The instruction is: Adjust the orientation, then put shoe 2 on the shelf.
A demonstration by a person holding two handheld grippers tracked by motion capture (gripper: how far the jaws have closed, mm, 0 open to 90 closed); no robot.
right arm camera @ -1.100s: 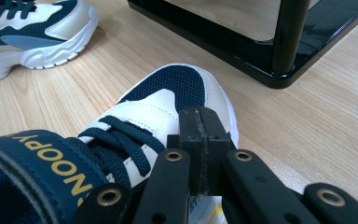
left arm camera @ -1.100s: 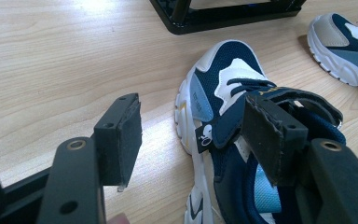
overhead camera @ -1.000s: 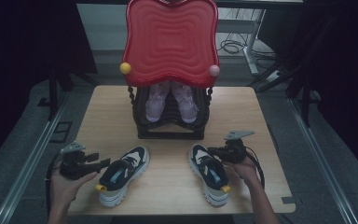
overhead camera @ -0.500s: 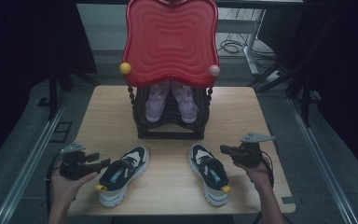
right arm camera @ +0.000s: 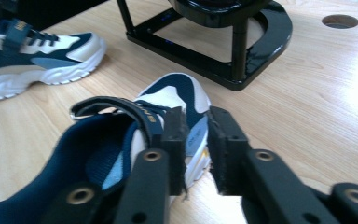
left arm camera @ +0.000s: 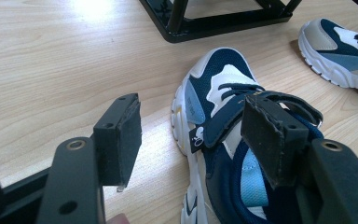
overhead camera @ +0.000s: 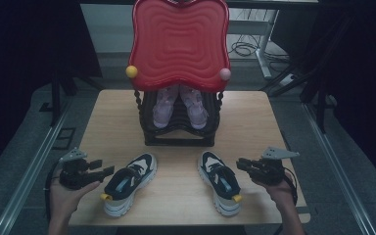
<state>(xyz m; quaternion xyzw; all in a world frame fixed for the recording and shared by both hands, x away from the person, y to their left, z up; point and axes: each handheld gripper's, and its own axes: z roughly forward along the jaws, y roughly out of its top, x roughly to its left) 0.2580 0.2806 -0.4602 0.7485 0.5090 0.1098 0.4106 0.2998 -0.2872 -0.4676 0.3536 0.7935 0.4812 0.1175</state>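
Two navy, white and pale-blue sneakers lie upright on their soles at the near part of the desk. The left sneaker (overhead camera: 126,183) points its toe far and rightward, the right sneaker (overhead camera: 219,181) far and leftward. Each has a yellow heel tab, laces and a strap, and they lie well apart.

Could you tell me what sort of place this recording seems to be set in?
Probably a lab or recording workspace: a wooden table with a black shoe rack, dark curtains around it, and loose cables on the floor behind.
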